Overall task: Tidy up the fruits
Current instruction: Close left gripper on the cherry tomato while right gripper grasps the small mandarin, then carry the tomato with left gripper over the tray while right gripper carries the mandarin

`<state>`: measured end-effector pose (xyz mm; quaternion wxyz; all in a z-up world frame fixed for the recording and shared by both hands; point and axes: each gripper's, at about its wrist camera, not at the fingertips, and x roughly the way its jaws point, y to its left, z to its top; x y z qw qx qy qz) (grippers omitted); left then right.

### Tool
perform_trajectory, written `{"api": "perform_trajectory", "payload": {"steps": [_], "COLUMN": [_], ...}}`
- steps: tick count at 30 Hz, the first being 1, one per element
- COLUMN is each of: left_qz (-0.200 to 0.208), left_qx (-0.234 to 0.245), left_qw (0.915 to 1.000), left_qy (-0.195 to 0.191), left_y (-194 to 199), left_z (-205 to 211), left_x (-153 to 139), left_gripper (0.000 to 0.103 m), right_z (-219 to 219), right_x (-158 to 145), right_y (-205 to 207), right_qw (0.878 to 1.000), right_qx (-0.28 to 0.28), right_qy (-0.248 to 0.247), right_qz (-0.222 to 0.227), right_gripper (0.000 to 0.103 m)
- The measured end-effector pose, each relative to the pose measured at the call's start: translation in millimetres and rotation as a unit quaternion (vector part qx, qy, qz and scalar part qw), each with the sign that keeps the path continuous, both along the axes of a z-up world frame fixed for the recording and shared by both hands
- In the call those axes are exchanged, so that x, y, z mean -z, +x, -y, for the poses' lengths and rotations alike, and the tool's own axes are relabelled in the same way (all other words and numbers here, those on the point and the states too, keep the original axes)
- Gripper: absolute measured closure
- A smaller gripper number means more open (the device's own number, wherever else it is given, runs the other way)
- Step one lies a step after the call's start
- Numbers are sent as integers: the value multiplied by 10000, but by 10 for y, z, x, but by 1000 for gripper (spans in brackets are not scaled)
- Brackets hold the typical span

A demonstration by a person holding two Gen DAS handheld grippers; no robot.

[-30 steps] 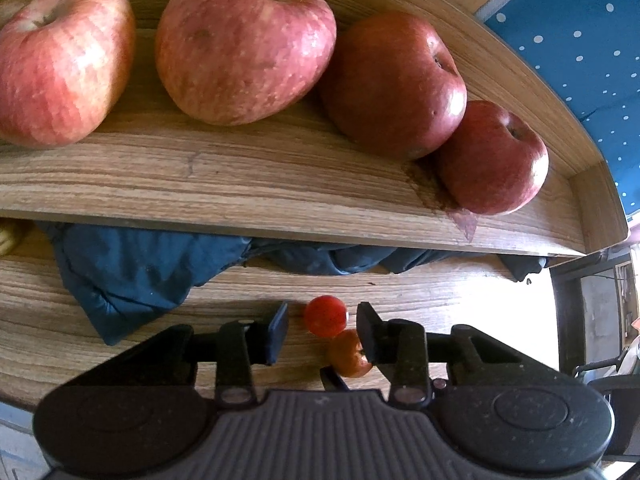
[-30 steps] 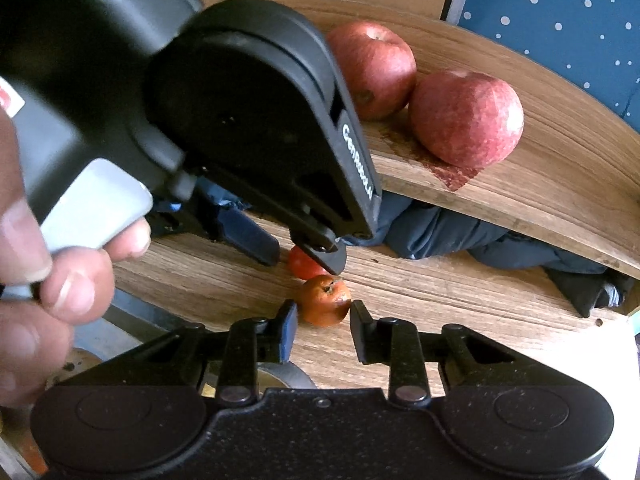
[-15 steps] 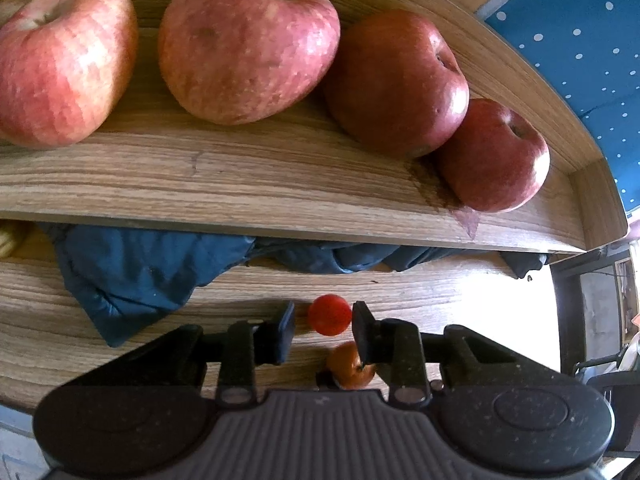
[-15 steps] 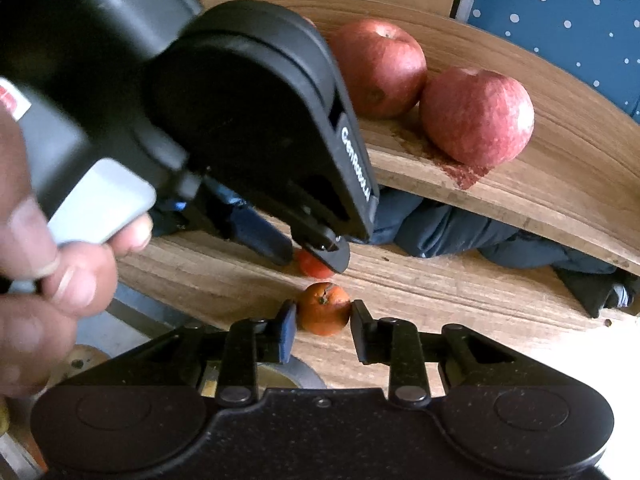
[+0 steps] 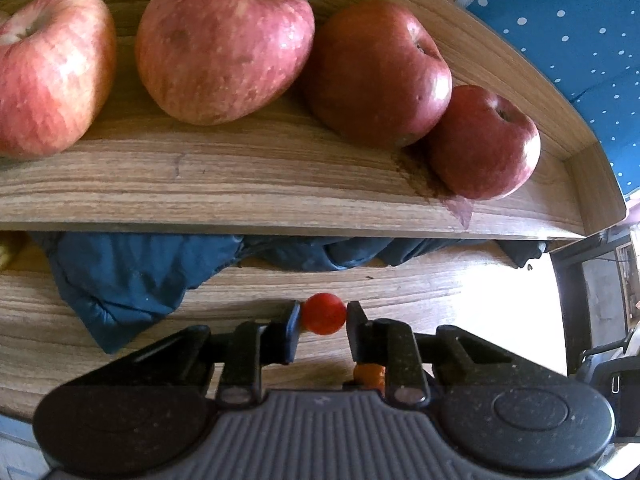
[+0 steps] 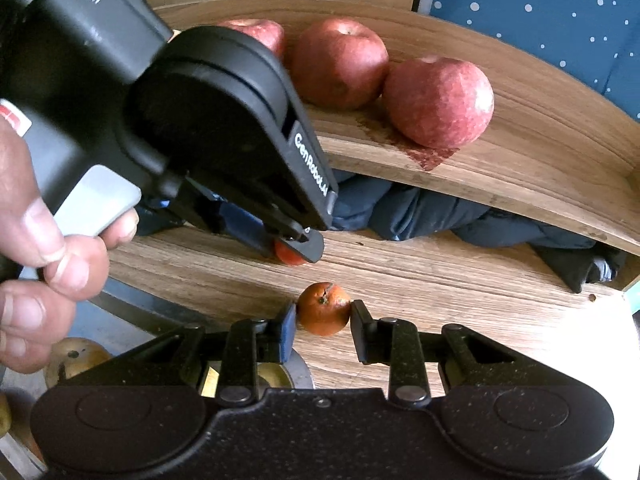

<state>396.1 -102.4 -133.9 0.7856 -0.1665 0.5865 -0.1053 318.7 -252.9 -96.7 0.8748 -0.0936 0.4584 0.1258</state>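
Two tiers of curved wood-grain shelving [image 5: 280,184] fill both views. Upper tier carries four large red apples [image 5: 224,44] in a row, each touching or nearly touching its neighbour; likely the sorted group, big fruit kept together. Crumpled dark blue cloth [image 5: 120,280] lies on the lower board under the overhang, apparently just stored there.

Left gripper [image 5: 323,316]: both pads touch the small round red fruit [image 5: 323,313], which sits centred between them; grasping it, judged ready to lift. Whether the fruit rests on the board or is clear of it, cannot tell. A person's hand [image 6: 36,264] squeezes the grey trigger, consistent with a clenched grip.

Right gripper [image 6: 323,314]: jaws close around the small orange fruit with a stem scar [image 6: 324,309], right pad touching, left pad touching or a hair off; grasp looks made or nearly so. Fruit is near the front edge of the lower board, just beside the red one. Small fruits taken one per tool, probably to group apart from apples.
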Motion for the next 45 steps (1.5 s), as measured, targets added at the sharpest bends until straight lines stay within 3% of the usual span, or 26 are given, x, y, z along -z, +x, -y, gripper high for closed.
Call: {"api": "perform_trajectory", "payload": {"steps": [21, 45], "left_qz": [228, 371], "left_qx": [-40, -727], "left_qw": [9997, 9965], "left_qy": [21, 184], "left_y": [-173, -838], "left_z": [-162, -674], "left_x": [-221, -524], "left_gripper": [77, 77], "right_z": [-13, -258], "right_x": [-179, -531], "right_y": [-156, -759], "right_qw": [9997, 9948], "right_qx": [-29, -839], "right_qy": [71, 290], "right_qz": [247, 491], "right_gripper": [72, 72]}}
